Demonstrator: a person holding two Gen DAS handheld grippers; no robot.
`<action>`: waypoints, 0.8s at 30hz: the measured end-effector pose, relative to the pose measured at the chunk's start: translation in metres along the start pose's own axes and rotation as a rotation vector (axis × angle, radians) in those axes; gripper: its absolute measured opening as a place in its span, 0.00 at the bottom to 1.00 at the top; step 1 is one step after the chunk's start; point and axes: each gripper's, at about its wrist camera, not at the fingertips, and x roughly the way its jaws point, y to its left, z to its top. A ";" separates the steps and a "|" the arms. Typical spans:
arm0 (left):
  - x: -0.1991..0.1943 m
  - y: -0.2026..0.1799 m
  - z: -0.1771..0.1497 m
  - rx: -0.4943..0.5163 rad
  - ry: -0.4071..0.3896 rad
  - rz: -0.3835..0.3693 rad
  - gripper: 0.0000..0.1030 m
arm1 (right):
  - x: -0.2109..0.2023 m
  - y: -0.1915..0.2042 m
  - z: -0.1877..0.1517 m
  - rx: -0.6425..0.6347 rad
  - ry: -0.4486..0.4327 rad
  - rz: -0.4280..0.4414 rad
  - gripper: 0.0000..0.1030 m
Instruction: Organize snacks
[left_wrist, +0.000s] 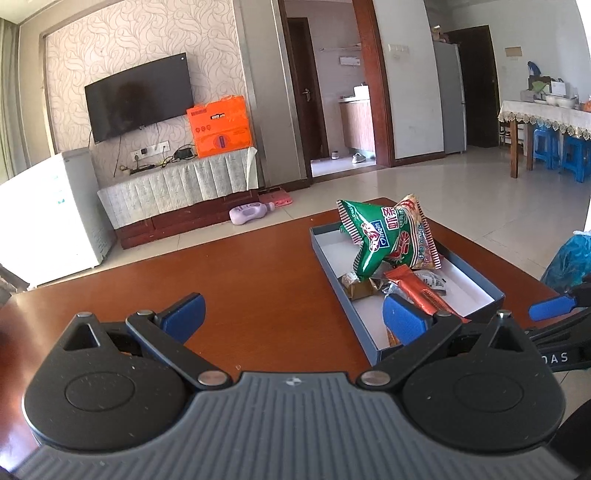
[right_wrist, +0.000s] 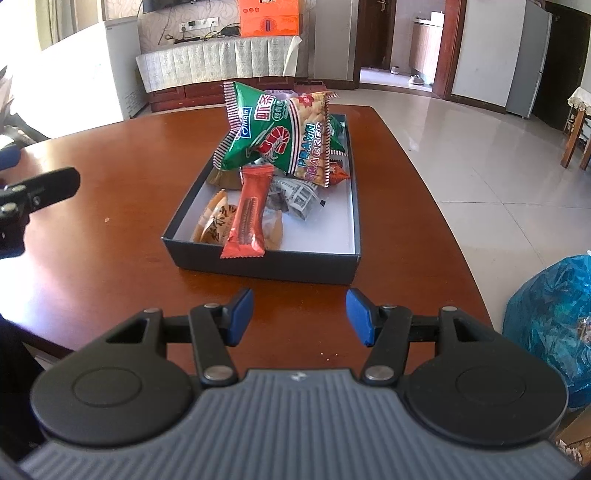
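Observation:
A shallow dark blue box (right_wrist: 266, 263) (left_wrist: 345, 291) with a white inside stands on the brown table (right_wrist: 110, 240) (left_wrist: 258, 266). Leaning up at its far end are a green prawn cracker bag (right_wrist: 258, 129) (left_wrist: 373, 236) and a second cracker pack (right_wrist: 314, 147). Nearer lie a red-orange bar (right_wrist: 249, 214) (left_wrist: 421, 291), a tan pastry pack (right_wrist: 218, 221) and a grey-white wrapper (right_wrist: 299, 195). My right gripper (right_wrist: 299, 317) hovers open just in front of the box, nothing between its fingers. My left gripper (left_wrist: 291, 317) is wide open over the table, its right finger (left_wrist: 402, 317) over the box's near end.
A blue plastic bag (right_wrist: 550, 325) sits off the table's right edge. The left gripper's tip (right_wrist: 44, 188) shows at the left of the right wrist view. Beyond the table lie a tiled floor, a TV stand (left_wrist: 177, 184) and a dining table with blue stools (left_wrist: 546, 122).

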 end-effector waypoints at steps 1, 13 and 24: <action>0.001 0.000 0.000 -0.004 0.003 0.000 1.00 | 0.000 0.000 0.000 0.001 0.001 0.002 0.57; 0.005 0.002 0.000 -0.009 0.009 0.012 1.00 | 0.002 -0.002 0.001 0.006 0.012 0.008 0.57; 0.007 0.003 0.001 -0.018 0.008 0.011 1.00 | 0.001 0.001 0.000 -0.015 0.008 0.000 0.68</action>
